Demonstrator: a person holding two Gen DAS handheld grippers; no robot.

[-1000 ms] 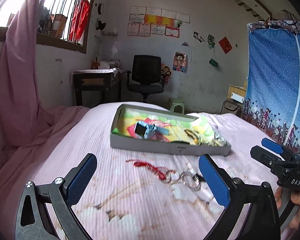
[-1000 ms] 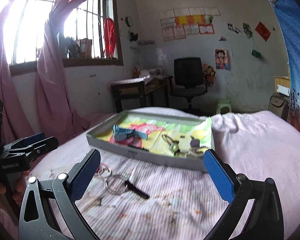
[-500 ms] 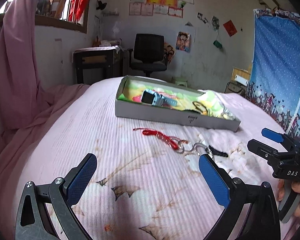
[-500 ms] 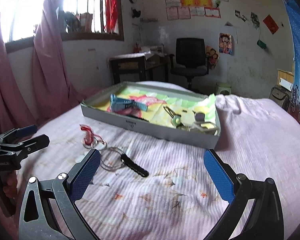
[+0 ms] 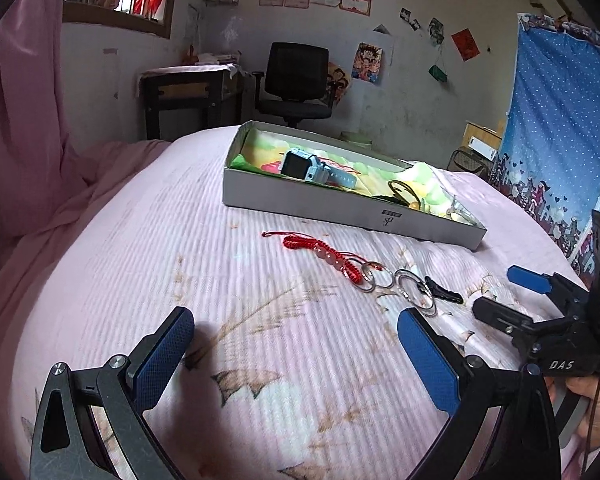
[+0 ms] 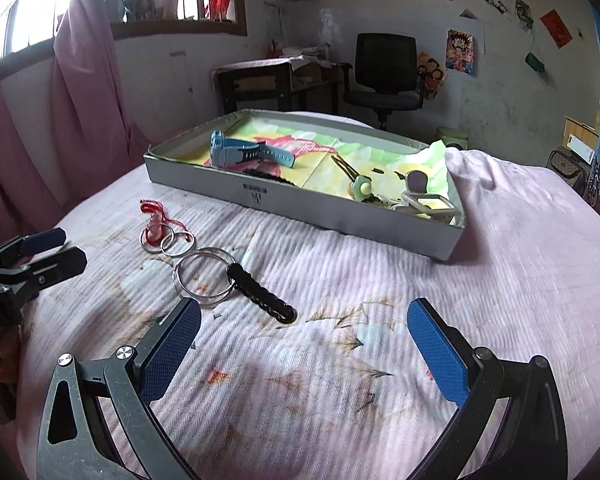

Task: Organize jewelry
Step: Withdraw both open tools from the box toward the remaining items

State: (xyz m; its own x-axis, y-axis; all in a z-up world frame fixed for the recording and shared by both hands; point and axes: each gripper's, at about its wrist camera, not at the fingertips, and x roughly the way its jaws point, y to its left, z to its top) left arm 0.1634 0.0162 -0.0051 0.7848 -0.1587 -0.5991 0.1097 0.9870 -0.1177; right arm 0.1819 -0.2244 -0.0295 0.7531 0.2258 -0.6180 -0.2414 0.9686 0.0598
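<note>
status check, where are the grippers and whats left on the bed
Left gripper and right gripper open, empty, above bed. Red cord with rings and black charm outside box. Nothing blocking.

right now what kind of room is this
Most likely a bedroom at home: the work surface is a bed with a pink sheet, an office chair and desk stand behind, with pink curtains.

We look from low over the bed (image 5: 140,280), along each pair of tongs toward the far wall. Our left view faces the grey tray (image 5: 340,208) from its left, our right view from nearer. Both share the tray, the rings (image 6: 204,276) and the office chair (image 6: 386,68).
</note>
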